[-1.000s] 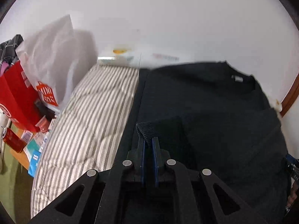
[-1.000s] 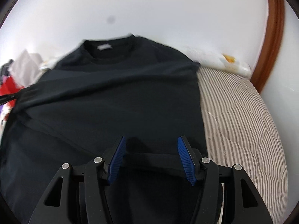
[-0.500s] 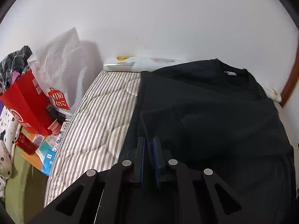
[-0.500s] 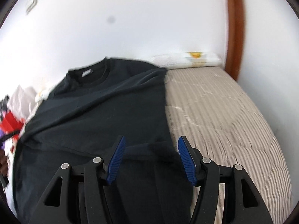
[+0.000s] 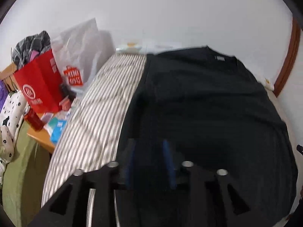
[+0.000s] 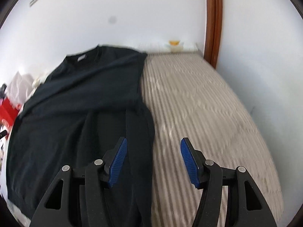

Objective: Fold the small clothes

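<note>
A black long-sleeved top [image 5: 204, 102] lies flat on the striped mattress [image 5: 98, 113], collar toward the wall, both sleeves folded in over the body. It also shows in the right wrist view [image 6: 81, 109], with a folded sleeve along its right edge. My left gripper [image 5: 149, 158] is open and empty just above the top's left side; the view is blurred. My right gripper [image 6: 152, 158] is open and empty, above the top's right edge and the mattress [image 6: 204, 113].
Left of the bed stand a red paper bag [image 5: 39, 83], a white plastic bag [image 5: 79, 56], a red can [image 5: 34, 119] and small packets on a wooden stand. A flat white packet [image 6: 174, 46] lies against the wall. A brown door frame [image 6: 214, 19] is at the right.
My left gripper has opened and let go of the sleeve cuff, which now lies on the top. My right gripper stayed open and swung right, over the top's edge and bare mattress.
</note>
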Motion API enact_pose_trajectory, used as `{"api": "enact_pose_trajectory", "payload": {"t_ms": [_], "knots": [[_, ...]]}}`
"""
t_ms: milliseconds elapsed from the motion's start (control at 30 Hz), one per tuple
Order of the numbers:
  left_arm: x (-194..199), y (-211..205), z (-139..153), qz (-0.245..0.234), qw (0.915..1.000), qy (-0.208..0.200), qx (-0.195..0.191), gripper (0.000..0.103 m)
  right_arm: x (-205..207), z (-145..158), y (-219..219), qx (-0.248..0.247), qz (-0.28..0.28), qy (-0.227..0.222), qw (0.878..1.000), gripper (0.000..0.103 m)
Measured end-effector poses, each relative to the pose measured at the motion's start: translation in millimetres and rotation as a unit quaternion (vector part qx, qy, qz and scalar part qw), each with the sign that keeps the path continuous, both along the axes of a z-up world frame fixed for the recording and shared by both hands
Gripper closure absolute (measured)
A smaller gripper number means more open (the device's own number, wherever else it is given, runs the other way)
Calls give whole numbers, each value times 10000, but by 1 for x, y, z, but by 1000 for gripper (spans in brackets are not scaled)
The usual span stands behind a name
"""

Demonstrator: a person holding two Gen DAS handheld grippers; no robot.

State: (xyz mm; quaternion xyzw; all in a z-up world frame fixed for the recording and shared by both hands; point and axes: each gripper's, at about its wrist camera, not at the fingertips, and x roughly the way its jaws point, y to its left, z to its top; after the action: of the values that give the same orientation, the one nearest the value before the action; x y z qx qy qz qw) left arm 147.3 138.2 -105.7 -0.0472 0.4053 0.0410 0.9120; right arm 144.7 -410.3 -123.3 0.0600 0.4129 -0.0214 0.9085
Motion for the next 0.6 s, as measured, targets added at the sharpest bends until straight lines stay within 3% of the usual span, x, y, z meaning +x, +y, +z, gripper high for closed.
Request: {"api": "enact_pose_trajectory", "payload": {"t_ms": [67, 233, 333, 533, 600], "knots": [[-16, 4, -10, 9, 10000, 49, -34, 51, -12, -14, 0, 110, 46, 96, 9999, 44], [-47, 12, -30, -35, 9993, 327, -152, 50, -39, -42, 5, 318, 159, 341, 9988, 44], [-61, 13, -41, -33, 9989, 417, -200, 51, -53, -44, 12, 107, 174, 205, 9996, 44], [-86, 3, -45, -154, 9997, 184, -11, 51, -67, -47, 31, -90, 230, 53, 9997, 61], [-89, -1, -45, -169, 9997, 106, 111, 60, -67, -47, 36, -149, 200, 53, 9997, 66]]}}
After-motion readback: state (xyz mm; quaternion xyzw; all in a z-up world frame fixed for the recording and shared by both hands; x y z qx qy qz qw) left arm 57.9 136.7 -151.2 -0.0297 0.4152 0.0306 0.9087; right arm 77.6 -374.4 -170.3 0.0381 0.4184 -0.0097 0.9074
